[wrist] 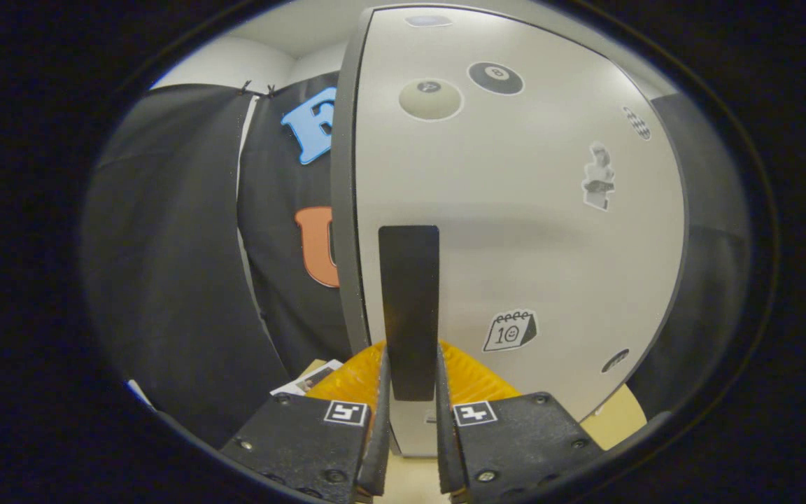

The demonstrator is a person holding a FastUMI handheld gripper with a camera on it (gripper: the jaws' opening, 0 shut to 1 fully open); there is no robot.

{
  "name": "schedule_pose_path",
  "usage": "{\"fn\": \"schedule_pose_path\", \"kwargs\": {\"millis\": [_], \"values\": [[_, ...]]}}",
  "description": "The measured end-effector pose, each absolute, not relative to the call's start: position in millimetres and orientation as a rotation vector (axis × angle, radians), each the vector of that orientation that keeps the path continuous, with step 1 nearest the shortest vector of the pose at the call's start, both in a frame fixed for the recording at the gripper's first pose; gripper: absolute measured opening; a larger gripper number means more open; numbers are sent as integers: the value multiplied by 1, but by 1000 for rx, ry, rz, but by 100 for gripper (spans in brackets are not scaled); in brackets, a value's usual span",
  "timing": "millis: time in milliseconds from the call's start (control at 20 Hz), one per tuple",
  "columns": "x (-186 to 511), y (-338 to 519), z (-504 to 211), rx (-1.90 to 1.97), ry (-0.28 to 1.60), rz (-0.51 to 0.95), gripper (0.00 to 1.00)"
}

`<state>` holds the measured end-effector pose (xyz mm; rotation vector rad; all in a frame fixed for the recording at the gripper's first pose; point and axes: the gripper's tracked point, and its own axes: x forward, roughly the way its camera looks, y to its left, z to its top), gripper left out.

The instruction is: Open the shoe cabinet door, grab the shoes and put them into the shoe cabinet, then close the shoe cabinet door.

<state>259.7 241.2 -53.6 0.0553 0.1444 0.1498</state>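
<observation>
Black cloth hangs as the booth wall behind and to the side of the cabinet, with a pale room wall above it, and everything sits on a light tabletop (613,423).

The gripper (410,406) has its 2 fingers closed in around the black handle (408,308), a flat upright bar on the shoe cabinet door (515,210). The handle sits right between the fingers and both look pressed against its lower end, though contact on each side is hard to be 100% sure of at this angle.

Handling-wise, the handle looks rigid and smooth, so it could slip if the squeeze is light. Gripping low on the bar seems fine, since the door probably swings on a hinge at the far side. The door looks like a light, stiff panel; it shouldn't take much pull, just a steady arc.

Just behind the fingers sits something orange and ribbed (473,374) at the door's foot, which might foul the swing. A printed card (308,379) lies on the table off to the left. The door carries stickers: 2 billiard balls (495,77) up top and a calendar one (510,331) near the handle. No shoes to report yet.
</observation>
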Motion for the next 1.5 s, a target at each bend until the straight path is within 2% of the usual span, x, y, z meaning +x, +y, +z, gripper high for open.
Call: {"fn": "schedule_pose_path", "kwargs": {"millis": [200,600,1100,1400,1500], "values": [[249,239,-54,97,149,212,28],[161,203,-61,79,138,299,24],[82,148,-73,102,129,314,21],[62,126,-75,118,137,296,21],[48,112,-78,126,140,286,18]]}}
